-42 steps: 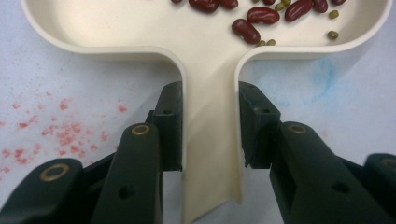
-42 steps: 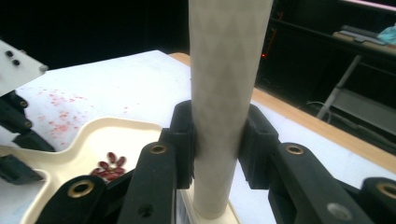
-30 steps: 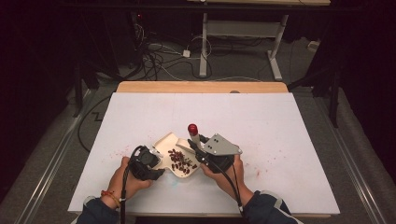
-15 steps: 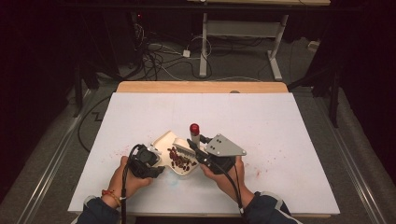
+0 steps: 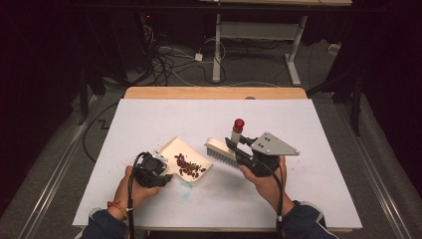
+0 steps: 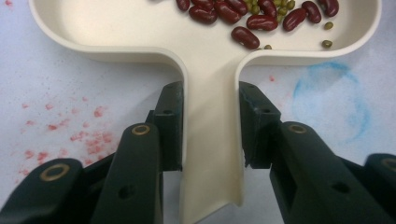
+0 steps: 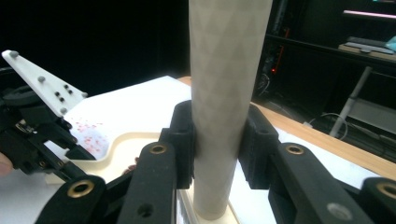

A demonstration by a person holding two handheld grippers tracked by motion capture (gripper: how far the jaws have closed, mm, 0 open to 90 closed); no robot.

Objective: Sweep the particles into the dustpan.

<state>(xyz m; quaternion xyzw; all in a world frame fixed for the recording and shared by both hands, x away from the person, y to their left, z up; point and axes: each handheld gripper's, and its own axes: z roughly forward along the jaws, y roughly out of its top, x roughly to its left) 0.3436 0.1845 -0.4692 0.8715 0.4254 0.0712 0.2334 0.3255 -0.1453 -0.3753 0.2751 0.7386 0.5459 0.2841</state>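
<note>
A cream dustpan (image 5: 175, 149) lies on the white table sheet with red kidney beans (image 5: 189, 168) and a few small green beans (image 6: 254, 8) in it. My left gripper (image 5: 161, 172) is shut on the dustpan's handle (image 6: 210, 140), one pad on each side. Right of the pan, my right gripper (image 5: 234, 144) is shut on the pale handle (image 7: 229, 70) of a brush (image 5: 221, 152). The brush hangs above the sheet with its bristles down and its red-tipped end (image 5: 239, 123) up. The right gripper view also shows the left gripper (image 7: 37, 126) at the pan's rim (image 7: 126, 140).
A blue ring stain (image 6: 331, 102) and red speckles (image 6: 70, 126) mark the sheet beside the pan. The table's wooden far edge (image 5: 214, 92) shows beyond the sheet. Cables (image 5: 169, 59) and a desk frame (image 5: 259, 35) lie on the dark floor behind.
My right gripper has carried the brush up and to the right, away from the dustpan's mouth. The left gripper and the dustpan have stayed where they were.
</note>
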